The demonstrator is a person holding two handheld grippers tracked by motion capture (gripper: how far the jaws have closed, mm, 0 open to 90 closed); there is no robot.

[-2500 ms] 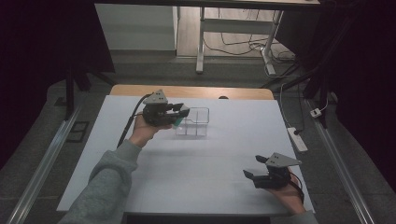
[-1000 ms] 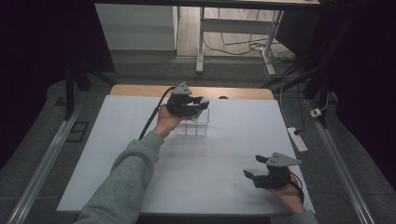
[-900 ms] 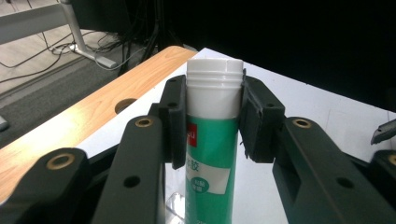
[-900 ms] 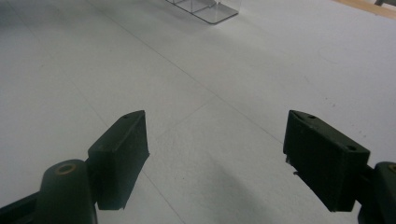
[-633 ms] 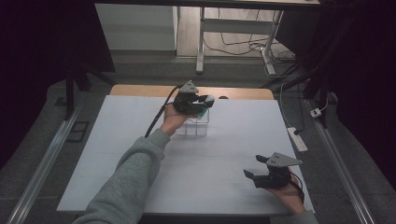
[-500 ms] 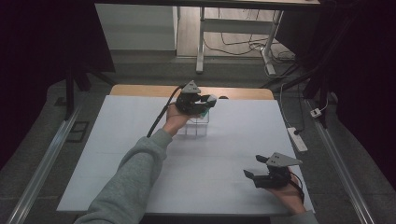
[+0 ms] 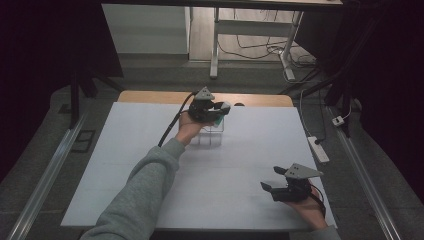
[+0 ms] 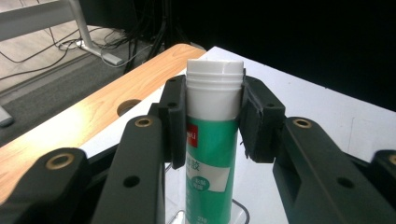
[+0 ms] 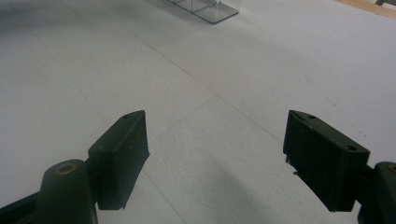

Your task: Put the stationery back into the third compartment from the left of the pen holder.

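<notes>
A white sheet (image 7: 150,165) covers the table, faint straight seams running across it, and a strip of bare wooden tabletop (image 7: 150,96) shows along its far edge, with a round cable hole (image 8: 127,105) cut in the wood. Beyond the table the room is dark; grey floor, the white legs of another desk (image 7: 216,45) and loose cables (image 7: 260,50) lie behind it, and a white power strip (image 7: 318,148) sits on the floor off the right side. Metal rails (image 7: 45,175) run along the floor at both sides.

The left gripper (image 7: 214,111) is held over the far middle of the sheet, the person's grey sleeve (image 7: 145,190) stretching up to it. Its two black pads pinch a glue stick (image 8: 210,140), green-bodied with a white cap, clamped just below the cap and standing upright. The stick's lower end sits over a clear plastic compartment organizer (image 7: 210,134) that stands on the sheet directly under the gripper; whether the stick touches the organizer's floor I cannot tell.

The right gripper (image 7: 272,181) rests low near the front right corner of the sheet, well apart from the organizer. Its jaws stand spread wide with only bare white surface between them.
</notes>
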